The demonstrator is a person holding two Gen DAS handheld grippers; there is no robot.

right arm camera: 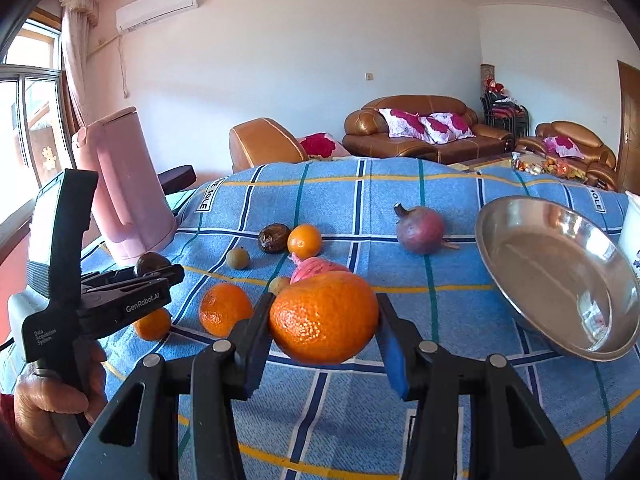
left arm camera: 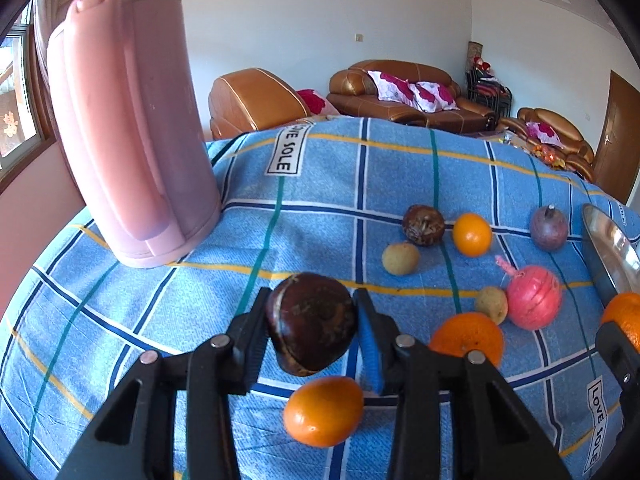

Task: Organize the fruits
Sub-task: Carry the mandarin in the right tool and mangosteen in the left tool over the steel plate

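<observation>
My left gripper [left arm camera: 312,320] is shut on a dark brown chestnut-like fruit [left arm camera: 312,322] and holds it above the blue checked cloth [left arm camera: 160,312]; it also shows in the right wrist view [right arm camera: 160,270]. My right gripper [right arm camera: 324,322] is shut on a large orange [right arm camera: 324,316], lifted left of the steel plate [right arm camera: 560,320]. On the cloth lie a small orange [left arm camera: 323,411], another orange [left arm camera: 466,338], a pink fruit [left arm camera: 534,297], a purple pomegranate [right arm camera: 420,230], a far orange [right arm camera: 304,241], a brown wrinkled fruit [right arm camera: 273,238] and two small longans [left arm camera: 400,258].
A tall pink kettle [left arm camera: 128,128] stands at the cloth's back left. A white container [right arm camera: 632,236] sits behind the plate at the right edge. Brown leather sofas [right arm camera: 424,128] stand beyond the table.
</observation>
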